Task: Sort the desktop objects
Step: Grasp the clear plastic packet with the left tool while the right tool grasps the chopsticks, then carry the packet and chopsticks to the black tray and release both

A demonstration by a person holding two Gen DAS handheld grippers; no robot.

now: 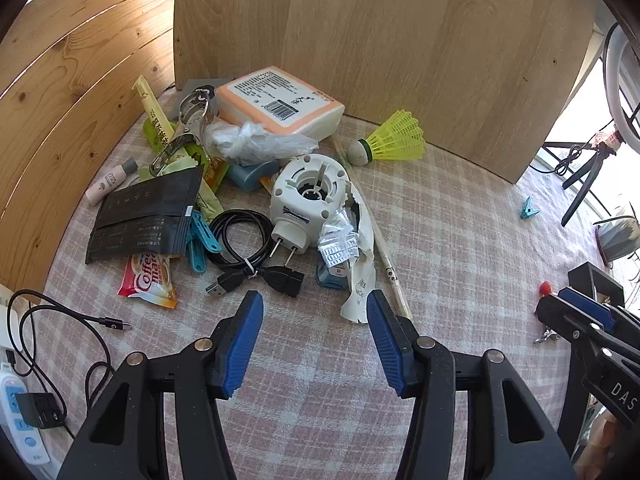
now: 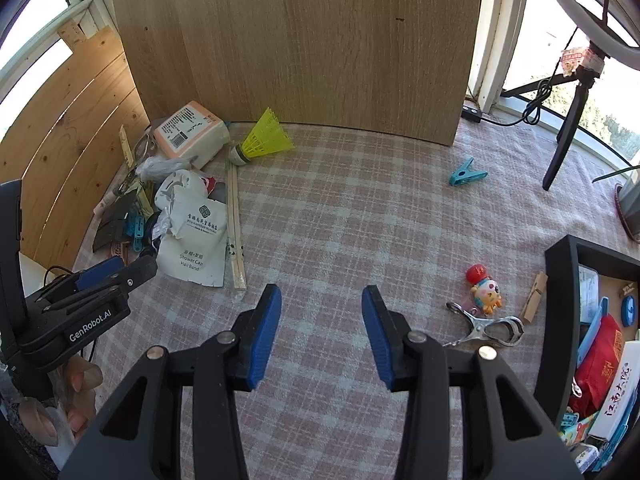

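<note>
Both grippers were held above the checked tablecloth (image 2: 320, 220) with nothing between their fingers. The left gripper (image 1: 315, 312) had its blue pads spread wide, pointed at the heap of clutter in the far left corner: a white plug adapter (image 1: 306, 196), a coiled black USB cable (image 1: 244, 248), a Coffee-mate sachet (image 1: 150, 280) and a black foil packet (image 1: 144, 216) lay touching or overlapping one another. The right gripper (image 2: 322, 316) likewise stood spread, over bare cloth. A yellow shuttlecock (image 2: 264, 138) lay near the upright wooden board (image 2: 296, 40), beside the orange tissue pack (image 2: 190, 130). A toy keychain (image 2: 486, 286) and a metal clip (image 2: 492, 328) lay just left of the black tray (image 2: 560, 320), which held sorted items. A blue clothes peg (image 2: 466, 172) lay well apart.
</note>
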